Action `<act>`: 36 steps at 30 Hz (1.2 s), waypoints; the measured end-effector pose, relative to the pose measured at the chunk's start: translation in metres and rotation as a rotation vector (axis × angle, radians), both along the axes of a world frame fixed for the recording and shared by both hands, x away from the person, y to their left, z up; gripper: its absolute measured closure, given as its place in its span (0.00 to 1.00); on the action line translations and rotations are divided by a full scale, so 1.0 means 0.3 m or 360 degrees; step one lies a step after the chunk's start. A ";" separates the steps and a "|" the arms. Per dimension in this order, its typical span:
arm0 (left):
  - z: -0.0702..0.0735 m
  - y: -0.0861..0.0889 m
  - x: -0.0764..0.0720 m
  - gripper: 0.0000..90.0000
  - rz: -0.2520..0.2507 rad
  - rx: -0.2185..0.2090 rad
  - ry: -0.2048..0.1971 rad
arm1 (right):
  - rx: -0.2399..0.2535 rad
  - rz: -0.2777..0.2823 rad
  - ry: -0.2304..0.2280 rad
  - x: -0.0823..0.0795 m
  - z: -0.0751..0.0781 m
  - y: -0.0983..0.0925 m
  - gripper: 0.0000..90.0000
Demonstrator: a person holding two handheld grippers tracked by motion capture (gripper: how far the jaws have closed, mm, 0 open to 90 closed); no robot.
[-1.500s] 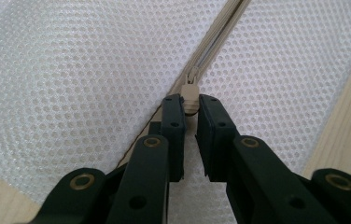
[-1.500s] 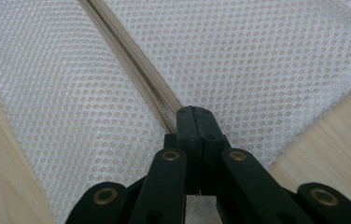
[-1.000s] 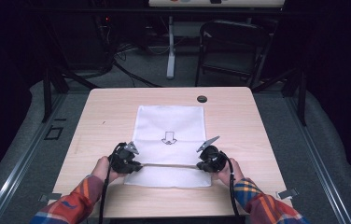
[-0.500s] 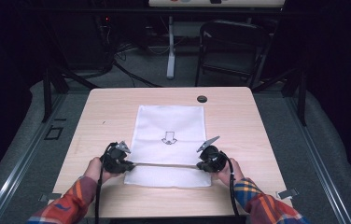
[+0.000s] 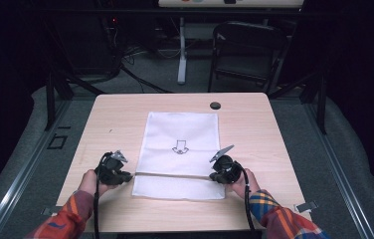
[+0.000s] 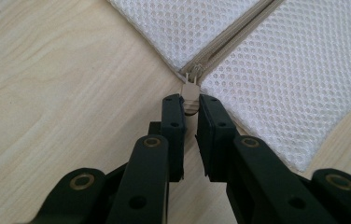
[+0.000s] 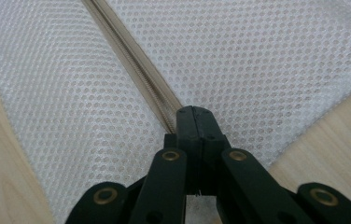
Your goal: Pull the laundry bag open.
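A white mesh bag (image 5: 182, 129) with a printed arrow lies flat on the wooden table (image 5: 254, 129). A beige zipper (image 5: 175, 175) runs across it near the front edge. In the left gripper view, my left gripper (image 6: 191, 105) is shut on the beige zipper pull (image 6: 191, 91) at the bag's corner, where the zipper (image 6: 229, 37) ends. In the high view the left gripper (image 5: 125, 174) sits at the bag's left edge. My right gripper (image 5: 217, 175) is at the zipper's right end. There my right gripper (image 7: 195, 114) is shut on the bag (image 7: 257, 60), right over the zipper tape (image 7: 136, 65).
A small black round cap (image 5: 215, 105) sits on the table behind the bag. A dark chair (image 5: 247, 50) and a stand's post (image 5: 181, 55) are on the floor beyond the table's far edge. Bare wood lies to both sides of the bag.
My left gripper has slid to the left along the zipper line with the pull in it, reaching the bag's left edge. The right gripper has stayed put.
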State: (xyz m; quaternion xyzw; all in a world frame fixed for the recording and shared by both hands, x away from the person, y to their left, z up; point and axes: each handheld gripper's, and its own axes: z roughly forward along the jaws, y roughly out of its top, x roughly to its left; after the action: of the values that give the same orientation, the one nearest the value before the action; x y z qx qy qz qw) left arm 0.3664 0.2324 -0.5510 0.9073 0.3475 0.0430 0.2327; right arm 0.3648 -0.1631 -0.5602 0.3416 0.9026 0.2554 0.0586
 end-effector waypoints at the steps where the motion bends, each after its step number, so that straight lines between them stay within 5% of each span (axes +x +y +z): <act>1: -0.002 0.003 0.002 0.90 0.0002 -0.0014 0.0013 | -0.0003 0.0006 0.0000 0.001 0.000 -0.001 1.00; 8: -0.005 -0.002 0.001 0.88 0.0000 -0.0030 0.0039 | -0.0002 0.0045 -0.0021 -0.001 -0.001 -0.007 1.00; 10: -0.002 -0.005 0.000 0.73 -0.0004 -0.0052 0.0045 | 0.0034 0.0076 0.0008 0.003 -0.001 -0.011 0.99; 14: 0.030 -0.015 -0.009 0.48 -0.0008 -0.0076 0.0009 | 0.0062 0.0100 -0.0059 -0.004 0.044 -0.012 0.71; 21: 0.067 -0.003 -0.024 0.17 0.0044 -0.0083 -0.0082 | 0.0063 -0.0035 -0.0121 -0.030 0.127 -0.092 0.23; 27: 0.070 0.034 -0.027 0.12 0.0148 -0.0075 -0.0117 | 0.0064 -0.0206 -0.0120 -0.054 0.149 -0.194 0.10; 36: 0.038 0.083 -0.015 0.08 0.0257 -0.0035 -0.0083 | -0.0012 -0.0326 -0.0063 -0.102 0.101 -0.315 0.03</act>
State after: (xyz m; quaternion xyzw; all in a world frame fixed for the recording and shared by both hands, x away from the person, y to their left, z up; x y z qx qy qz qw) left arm 0.3618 0.2574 -0.5397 0.8724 0.4137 0.0813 0.2473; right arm 0.3343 -0.2575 -0.5300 0.4269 0.8624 0.2515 0.1034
